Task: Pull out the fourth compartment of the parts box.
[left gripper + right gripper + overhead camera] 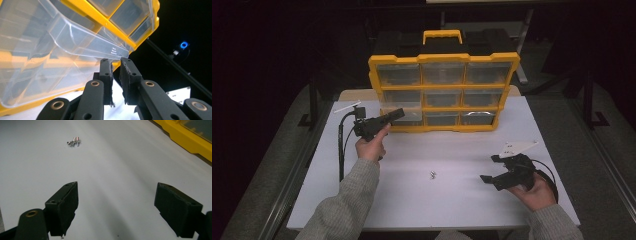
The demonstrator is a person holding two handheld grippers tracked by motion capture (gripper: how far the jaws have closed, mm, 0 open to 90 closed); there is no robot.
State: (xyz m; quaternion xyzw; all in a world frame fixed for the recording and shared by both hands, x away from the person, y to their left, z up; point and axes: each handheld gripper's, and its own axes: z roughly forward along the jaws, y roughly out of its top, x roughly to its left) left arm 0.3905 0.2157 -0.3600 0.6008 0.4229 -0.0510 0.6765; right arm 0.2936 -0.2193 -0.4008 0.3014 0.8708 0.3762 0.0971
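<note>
Dark surroundings framed a white table (412,195) holding a yellow organizer (443,92).
Judged step: drawing out its clear drawer (62,47); the left gripper (115,61), jaws clenched on the drawer's front lip, needed a straight steady pull next. That hand was raised, reaching level. The right gripper (115,202) rested low, jaws released, near small screws (73,143).

The high view looks down and forward over the tabletop (422,200). Both gripper views sit close. All share the yellow organizer (443,92) at twelve o'clock.
</note>
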